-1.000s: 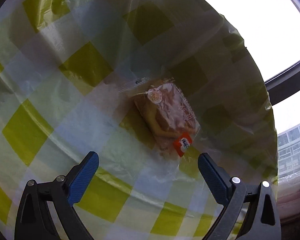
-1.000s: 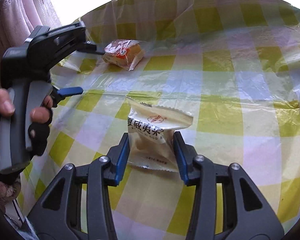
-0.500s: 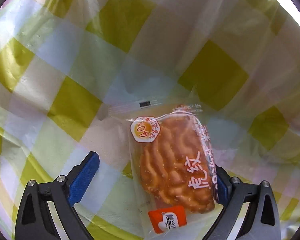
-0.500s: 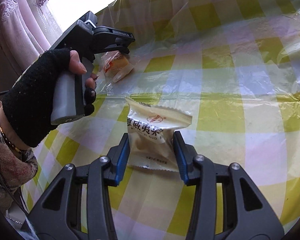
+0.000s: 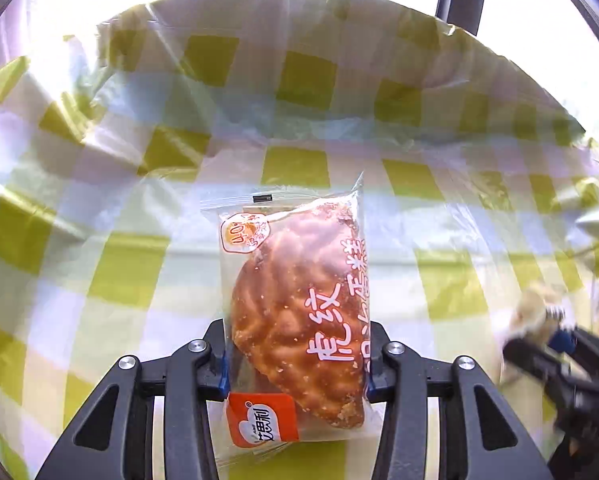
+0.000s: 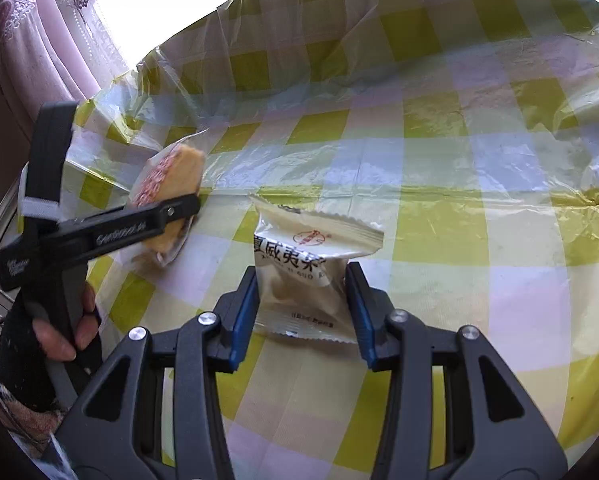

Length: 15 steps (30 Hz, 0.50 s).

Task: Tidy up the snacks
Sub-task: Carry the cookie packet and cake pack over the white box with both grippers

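My left gripper (image 5: pixel 295 356) is shut on a clear-wrapped brown cake (image 5: pixel 299 304) with an orange label and holds it off the checked tablecloth (image 5: pixel 123 264). In the right wrist view that cake (image 6: pixel 171 192) is held tilted in the left gripper (image 6: pixel 179 216) at the left. My right gripper (image 6: pixel 301 304) is shut on a cream snack packet (image 6: pixel 307 268) with red print, held over the cloth. The right gripper also shows blurred at the left wrist view's right edge (image 5: pixel 555 344).
The table is covered with a yellow, white and pale blue checked plastic cloth (image 6: pixel 459 200), creased and raised along its far edge. A pink curtain (image 6: pixel 39 40) and a bright window lie beyond the table at the left.
My left gripper has closed on the cake, lifted it off the cloth and turned level. My right gripper has kept hold of the cream packet in about the same place.
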Tool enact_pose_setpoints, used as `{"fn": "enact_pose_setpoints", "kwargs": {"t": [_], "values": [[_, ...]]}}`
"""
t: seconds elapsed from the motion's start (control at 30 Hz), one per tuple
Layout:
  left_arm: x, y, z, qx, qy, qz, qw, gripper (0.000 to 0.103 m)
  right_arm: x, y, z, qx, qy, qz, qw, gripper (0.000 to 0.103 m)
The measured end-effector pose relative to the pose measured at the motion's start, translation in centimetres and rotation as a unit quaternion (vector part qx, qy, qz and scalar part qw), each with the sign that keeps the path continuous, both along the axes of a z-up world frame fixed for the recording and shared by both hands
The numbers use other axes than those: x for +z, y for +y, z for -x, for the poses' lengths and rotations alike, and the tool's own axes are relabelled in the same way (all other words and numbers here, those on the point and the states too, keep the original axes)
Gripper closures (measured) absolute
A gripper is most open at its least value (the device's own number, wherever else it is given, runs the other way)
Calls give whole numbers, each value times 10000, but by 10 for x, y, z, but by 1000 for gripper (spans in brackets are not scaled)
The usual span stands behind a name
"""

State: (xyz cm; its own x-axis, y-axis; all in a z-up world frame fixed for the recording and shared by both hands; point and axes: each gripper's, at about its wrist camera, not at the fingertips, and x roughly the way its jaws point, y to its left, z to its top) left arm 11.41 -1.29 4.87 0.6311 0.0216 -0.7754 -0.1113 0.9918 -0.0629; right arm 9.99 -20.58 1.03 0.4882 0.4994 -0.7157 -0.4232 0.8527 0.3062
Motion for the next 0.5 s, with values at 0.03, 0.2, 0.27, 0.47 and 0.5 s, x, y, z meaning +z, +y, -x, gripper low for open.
{"fn": "enact_pose_setpoints", "kwargs": {"t": [0.03,0.2,0.27,0.47,0.5], "values": [[-1,4,21,-12,-67,74,9999,57,0,0,0,1,-6,17,10000,55],[-11,42,89,263,-297,382,9985,57,0,3,0,3,-15,47,10000,55],[-13,53,93,302,-317,684,9967,57,0,4,1,6,-23,64,10000,55],[-18,49,100,352,-383,629,9967,57,2,8,2,-46,-90,215,9997,56],[-20,48,105,356,-356,561,9972,57,3,10,4,-157,-127,358,9992,56]]}}
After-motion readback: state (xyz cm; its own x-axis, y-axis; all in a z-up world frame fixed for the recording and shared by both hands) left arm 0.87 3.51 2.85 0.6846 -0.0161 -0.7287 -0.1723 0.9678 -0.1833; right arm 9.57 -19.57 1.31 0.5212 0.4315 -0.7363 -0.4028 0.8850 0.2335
